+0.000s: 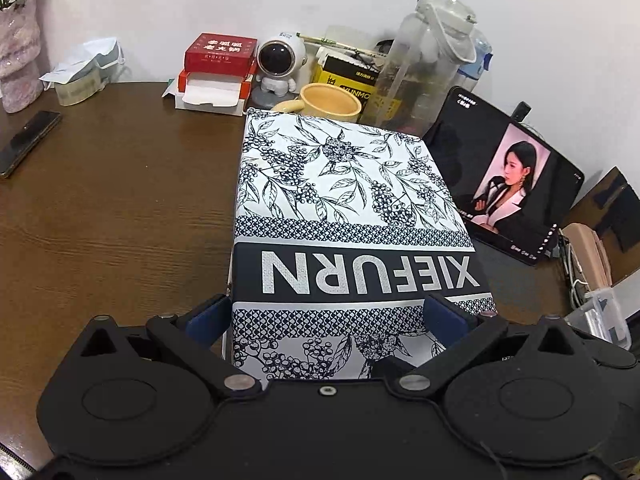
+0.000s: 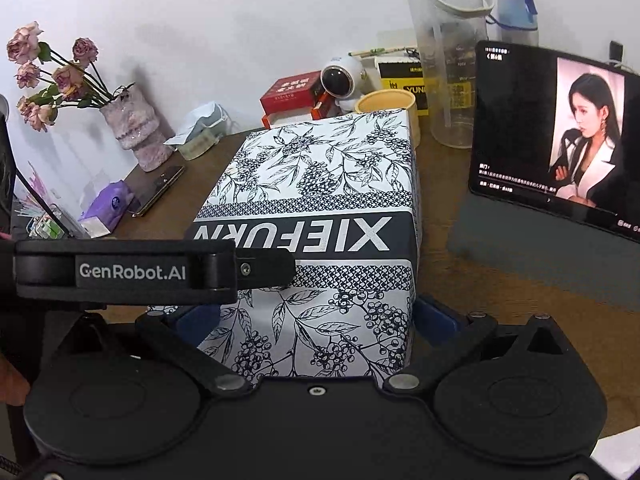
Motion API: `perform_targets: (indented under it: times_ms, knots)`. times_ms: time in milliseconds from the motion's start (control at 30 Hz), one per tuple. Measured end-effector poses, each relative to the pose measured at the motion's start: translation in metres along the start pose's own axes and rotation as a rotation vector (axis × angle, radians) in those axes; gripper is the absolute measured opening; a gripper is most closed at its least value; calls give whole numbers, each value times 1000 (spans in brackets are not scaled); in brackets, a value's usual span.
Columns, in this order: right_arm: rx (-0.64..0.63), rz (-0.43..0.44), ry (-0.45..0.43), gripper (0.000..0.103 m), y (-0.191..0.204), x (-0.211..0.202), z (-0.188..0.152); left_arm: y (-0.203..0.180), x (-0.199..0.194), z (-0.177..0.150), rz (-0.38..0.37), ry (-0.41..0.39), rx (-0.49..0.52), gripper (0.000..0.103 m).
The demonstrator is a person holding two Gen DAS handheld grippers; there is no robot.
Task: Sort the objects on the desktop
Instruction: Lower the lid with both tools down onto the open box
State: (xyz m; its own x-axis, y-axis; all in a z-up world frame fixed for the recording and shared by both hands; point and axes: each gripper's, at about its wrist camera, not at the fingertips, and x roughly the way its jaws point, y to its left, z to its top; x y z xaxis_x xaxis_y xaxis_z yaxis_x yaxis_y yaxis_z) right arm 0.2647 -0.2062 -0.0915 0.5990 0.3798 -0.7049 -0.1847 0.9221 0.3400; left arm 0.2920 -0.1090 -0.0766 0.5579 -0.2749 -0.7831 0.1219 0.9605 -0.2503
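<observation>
- The box (image 1: 344, 208), printed with leaves and berries and a dark band of lettering, lies flat on the brown bench (image 1: 112, 208), its far end close up against the yellow mug (image 1: 330, 102) and the clear jug (image 1: 424, 72).
- My left tool (image 1: 340, 316) has its blue pads spread to either side of the box's near end. They sit at its edges, but I cannot tell whether they are pressing or only framing it.
- My right tool (image 2: 316, 320) straddles the same near end from a little further right, its pads also wide; again I cannot tell if it is gripping. The left tool's arm crosses in front of it, resting over the box.
- I judge both tools are on it because the box is too broad and long for one to steady.
- The tablet (image 2: 552, 140) stands propped just to the right, so any swing that way risks knocking it.
- The left half of the bench, between the phone (image 1: 28, 142) and the box, is bare, the easier way to move it.
</observation>
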Motion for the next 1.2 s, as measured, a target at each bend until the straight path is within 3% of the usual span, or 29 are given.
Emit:
perform_targets:
  times_ms: [367,567,867,1200]
  knots:
    - [15,-11,-15,103,-1,14,0,1,13,6,26,-2,16,102]
    - [53,12,7,103,-8,22,-2,-7,21,5,72,7,85,102]
    - [-6,-30,56,103,3,38,-6,14,39,1,26,65,4,103]
    - [25,-8,50,103,-1,47,-14,18,42,-7,19,50,-6,103]
